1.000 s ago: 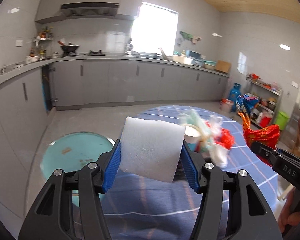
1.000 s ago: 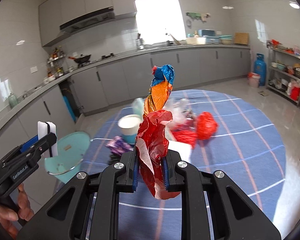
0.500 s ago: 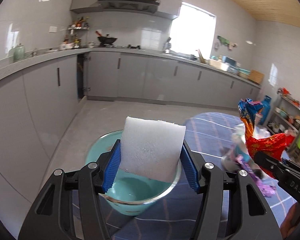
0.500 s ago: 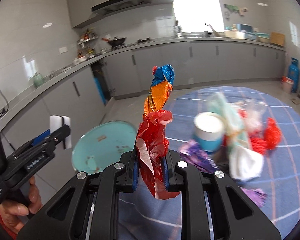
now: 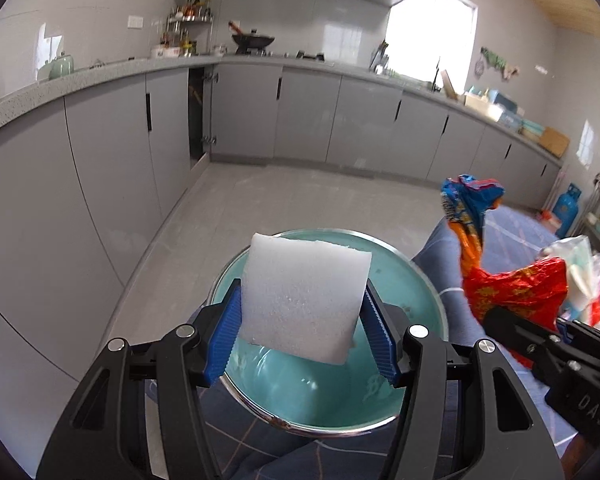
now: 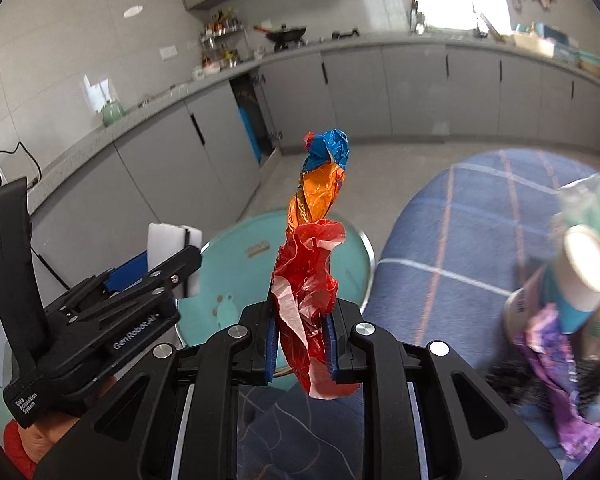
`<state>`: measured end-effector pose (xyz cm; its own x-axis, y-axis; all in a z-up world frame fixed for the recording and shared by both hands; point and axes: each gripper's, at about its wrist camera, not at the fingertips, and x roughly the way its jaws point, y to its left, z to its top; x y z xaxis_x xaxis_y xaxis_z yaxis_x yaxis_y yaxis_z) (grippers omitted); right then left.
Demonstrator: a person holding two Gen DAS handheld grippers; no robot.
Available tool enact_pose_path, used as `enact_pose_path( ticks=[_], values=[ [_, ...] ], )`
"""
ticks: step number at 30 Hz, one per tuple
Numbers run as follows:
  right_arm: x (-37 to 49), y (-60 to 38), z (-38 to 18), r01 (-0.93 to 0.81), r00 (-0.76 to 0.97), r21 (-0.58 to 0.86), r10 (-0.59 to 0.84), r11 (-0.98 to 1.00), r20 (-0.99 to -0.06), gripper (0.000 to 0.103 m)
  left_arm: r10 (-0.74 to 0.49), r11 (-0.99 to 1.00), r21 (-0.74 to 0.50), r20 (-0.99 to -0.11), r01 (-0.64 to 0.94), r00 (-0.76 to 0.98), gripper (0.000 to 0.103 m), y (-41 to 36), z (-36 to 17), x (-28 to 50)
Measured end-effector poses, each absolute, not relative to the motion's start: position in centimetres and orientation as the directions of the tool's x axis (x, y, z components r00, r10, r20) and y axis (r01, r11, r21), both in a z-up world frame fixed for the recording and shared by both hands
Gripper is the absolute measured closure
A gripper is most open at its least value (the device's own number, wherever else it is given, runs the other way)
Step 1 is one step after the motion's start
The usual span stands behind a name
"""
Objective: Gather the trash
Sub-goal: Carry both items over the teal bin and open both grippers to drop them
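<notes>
Since the earlier frame we have swung from the littered table (image 6: 480, 216) to the teal basin (image 5: 416, 276), now directly below the white foam block (image 5: 302, 300) pinched in our left gripper (image 5: 302, 332), nearer than our right gripper (image 6: 300, 340) clamping the upright red wrapper (image 6: 306, 280).

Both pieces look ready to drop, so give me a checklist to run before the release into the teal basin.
1. Left hand-held gripper holds the white foam piece between its blue pads: ok.
2. Foam is above the teal basin: ok in the left wrist view.
3. Right hand-held gripper grips the red and orange wrapper: ok.
4. Wrapper is over the basin, not the blue checked tablecloth: cannot tell, it sits near the rim.
5. Basin has room: ok, only small specks inside.
6. The two grippers are apart: ok.
</notes>
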<state>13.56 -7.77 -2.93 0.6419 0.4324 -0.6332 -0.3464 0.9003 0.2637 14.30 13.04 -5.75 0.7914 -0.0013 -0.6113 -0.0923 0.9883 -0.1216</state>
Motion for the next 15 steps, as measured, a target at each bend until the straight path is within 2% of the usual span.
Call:
enact_pose_path(
  ticks=[4,13,15],
  values=[
    [15.2,-6.6,-4.4,-0.353,0.608,0.269,0.438,0.896,-0.662,0.083,0.033,0.992,-0.070,-0.652,-0.103,0.758,0.046,12.7,-7.1,15.7],
    [17.2,-5.3,-6.3,-0.375,0.533,0.283,0.455,0.883,-0.714,0.081,0.056,0.990,-0.050,-0.724,-0.133,0.688,0.045,13.1,-9.3,17.6],
    [17.7,-5.0,-6.6,-0.378,0.522,0.285,0.457,0.881,-0.720,0.075,0.061,0.989,-0.045,-0.732,-0.138,0.678,0.045,13.0,-9.6,17.6]
  ],
)
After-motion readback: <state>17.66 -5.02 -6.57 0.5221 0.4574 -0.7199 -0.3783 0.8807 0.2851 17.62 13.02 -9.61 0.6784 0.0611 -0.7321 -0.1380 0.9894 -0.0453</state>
